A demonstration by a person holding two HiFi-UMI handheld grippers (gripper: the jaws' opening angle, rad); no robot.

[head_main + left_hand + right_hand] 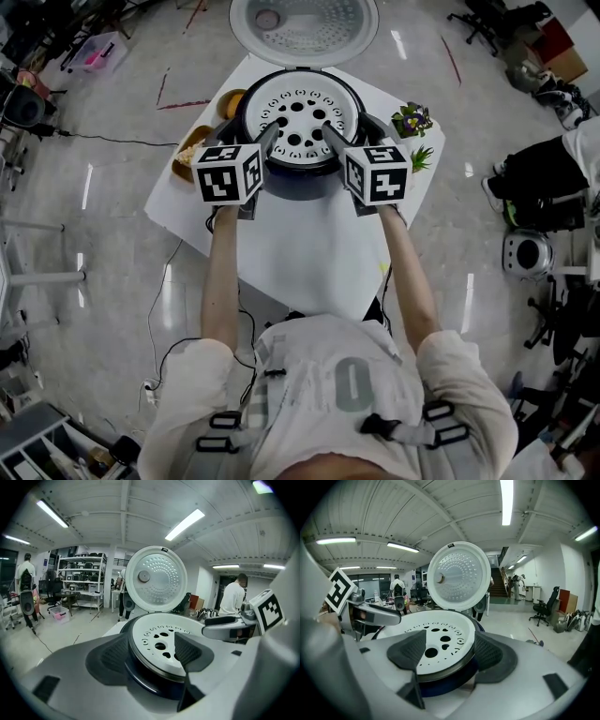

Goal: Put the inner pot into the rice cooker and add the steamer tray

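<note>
The rice cooker (300,180) stands on a white table (309,267) with its lid (305,23) swung up behind. The white perforated steamer tray (298,111) lies level in its mouth, over a metal rim (157,670) that shows below it. My left gripper (270,133) straddles the tray's near left edge (152,653), one pad outside the rim and one over the tray; whether the pads press is unclear. My right gripper (326,133) straddles the near right edge (450,654) with its jaws wide and not pressing the rim.
A bowl of food (192,150) sits on the table left of the cooker and small potted plants (413,120) to its right. Cables, chairs and equipment crowd the floor around the table. People stand far off by the shelves (79,581).
</note>
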